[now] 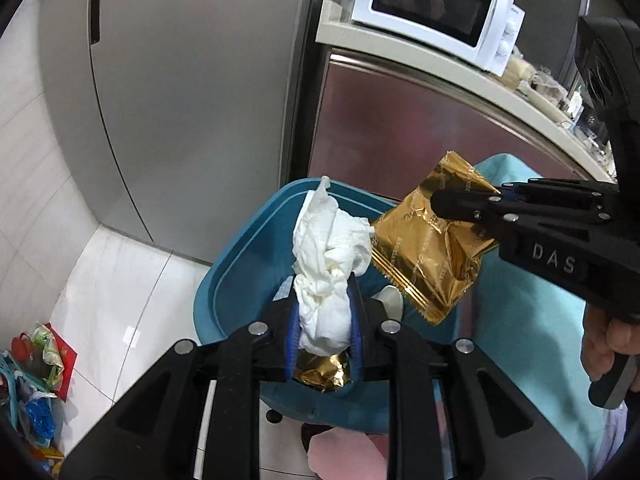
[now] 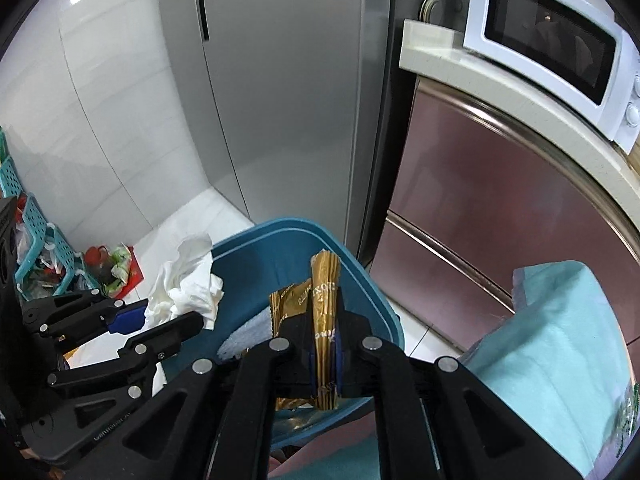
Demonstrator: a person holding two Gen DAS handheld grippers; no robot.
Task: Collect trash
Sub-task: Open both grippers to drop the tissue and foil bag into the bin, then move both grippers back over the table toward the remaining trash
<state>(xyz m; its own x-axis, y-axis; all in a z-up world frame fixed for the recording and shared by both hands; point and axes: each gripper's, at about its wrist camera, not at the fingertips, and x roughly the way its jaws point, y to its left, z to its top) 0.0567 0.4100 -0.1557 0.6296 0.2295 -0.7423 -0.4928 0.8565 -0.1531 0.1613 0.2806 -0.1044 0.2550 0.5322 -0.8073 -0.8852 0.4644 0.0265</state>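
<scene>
Both pieces of trash are held above the blue bin (image 1: pixel 224 280), so the step in hand looks like the drop-off. The left gripper (image 1: pixel 322 320) has its jaws narrowed on a crumpled white tissue (image 1: pixel 328 248), which bulges up past the fingertips. A scrap of gold foil (image 1: pixel 320 372) shows below the tissue, deep between the jaws; whether it is pinched too or lies in the bin beneath cannot be told. The right gripper (image 2: pixel 325 340) has its jaws nearly together on a gold wrapper (image 2: pixel 325 300), which stands edge-on between the pads and hangs over the bin's opening.

The next move probably calls for opening each pair of jaws while the load is over the mouth of the bin. In the right wrist view the tissue sits close to the bin's near rim, so letting go there could drop it on the floor.

Ahead of the jaws stand a grey fridge (image 1: pixel 180 100) and a microwave (image 1: pixel 436 12) on a counter. A teal cloth (image 2: pixel 552 340) lies right of the bin. Nothing blocks the opening.
</scene>
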